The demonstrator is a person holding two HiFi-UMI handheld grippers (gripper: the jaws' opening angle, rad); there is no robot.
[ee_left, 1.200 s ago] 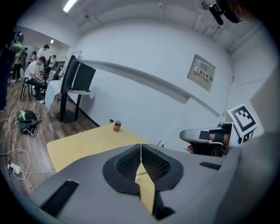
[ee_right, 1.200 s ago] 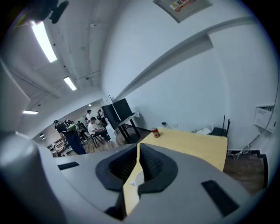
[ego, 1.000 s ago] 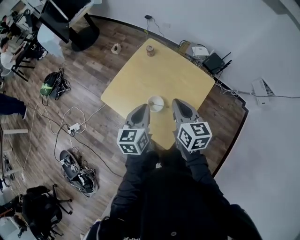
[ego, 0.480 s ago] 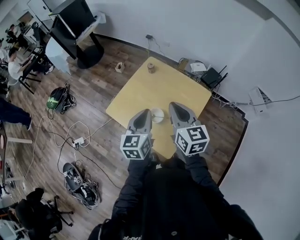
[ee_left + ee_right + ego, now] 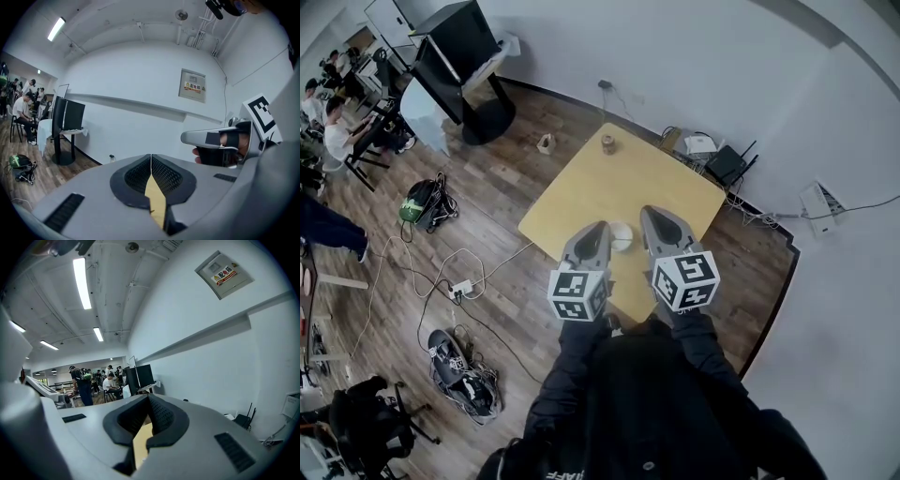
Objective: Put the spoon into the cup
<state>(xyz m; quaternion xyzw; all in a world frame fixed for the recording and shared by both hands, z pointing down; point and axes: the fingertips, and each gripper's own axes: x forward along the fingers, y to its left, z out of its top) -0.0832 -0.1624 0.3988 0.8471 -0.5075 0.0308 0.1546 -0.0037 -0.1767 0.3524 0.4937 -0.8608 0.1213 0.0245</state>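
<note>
1. Yellow wood makes the table (image 5: 609, 183), which sits like a diamond with one corner toward the person.
2. On it stands the white cup (image 5: 622, 236), near the edges closest to the person. In the head view it shows between the two grippers. The spoon is too small to make out.
3. The left gripper (image 5: 598, 226) has its two jaws pressed together at the tips, and there is nothing in them.
4. The right gripper (image 5: 649, 212) has its jaws closed up too, and it holds nothing.
5. Both grippers point away from the person, side by side with a gap between them, over the near part of the table.
6. The far half of the table is bare wood with lots of room. Only a small brown thing (image 5: 607, 143) sits there, close to the far corner.
7. On the left, the brown floor (image 5: 497, 187) has loose cables (image 5: 450, 272) and a green and black bag (image 5: 420, 200), all well away from the table edge.
8. On the right, the white wall (image 5: 694, 66) is near the table. A black box (image 5: 727, 164) with wires lies on the floor by the right corner.
</note>
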